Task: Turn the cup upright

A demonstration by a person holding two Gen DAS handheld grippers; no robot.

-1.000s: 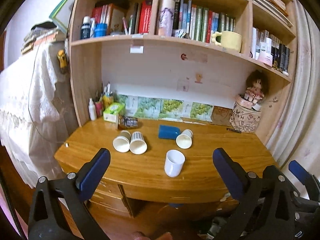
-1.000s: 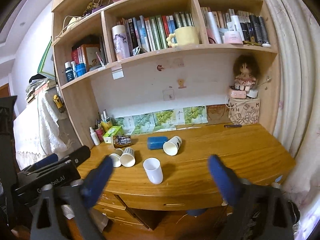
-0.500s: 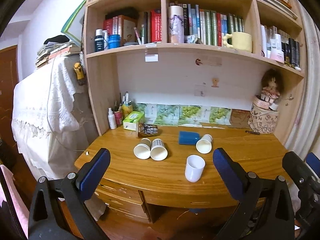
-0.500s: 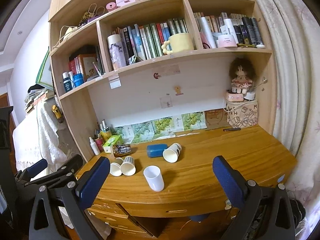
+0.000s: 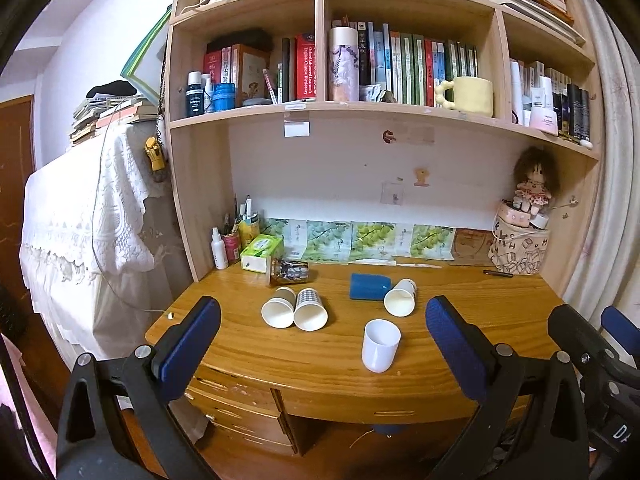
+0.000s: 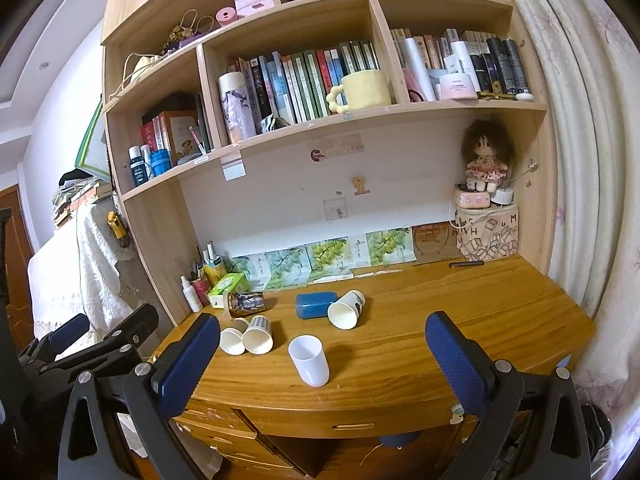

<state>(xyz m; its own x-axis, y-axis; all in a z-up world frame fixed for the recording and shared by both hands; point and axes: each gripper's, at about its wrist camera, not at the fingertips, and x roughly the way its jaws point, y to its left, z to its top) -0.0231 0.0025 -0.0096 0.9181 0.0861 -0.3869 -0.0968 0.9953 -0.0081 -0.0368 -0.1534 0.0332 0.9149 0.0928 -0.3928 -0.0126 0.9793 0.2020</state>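
A white plastic cup (image 5: 380,345) (image 6: 309,360) stands upright near the desk's front edge. Behind it several cups lie on their sides: two paper cups (image 5: 295,308) (image 6: 247,335) at the left, a blue cup (image 5: 369,286) (image 6: 315,304) and a printed paper cup (image 5: 400,298) (image 6: 346,309) at the middle. My left gripper (image 5: 322,344) is open and empty, held back in front of the desk. My right gripper (image 6: 322,350) is open and empty too, also short of the desk. Each gripper shows at the edge of the other's view.
A wooden desk (image 5: 500,312) with drawers stands under bookshelves. A glass jar (image 5: 289,272) lies on its side by a green tissue box (image 5: 262,253). Bottles and pens stand at the back left, a doll on a box (image 5: 520,240) at the back right. A curtain hangs right.
Both grippers have pulled back and tilted up, so the desk looks farther and lower and more shelves show. The cups have not moved. Both stay open.
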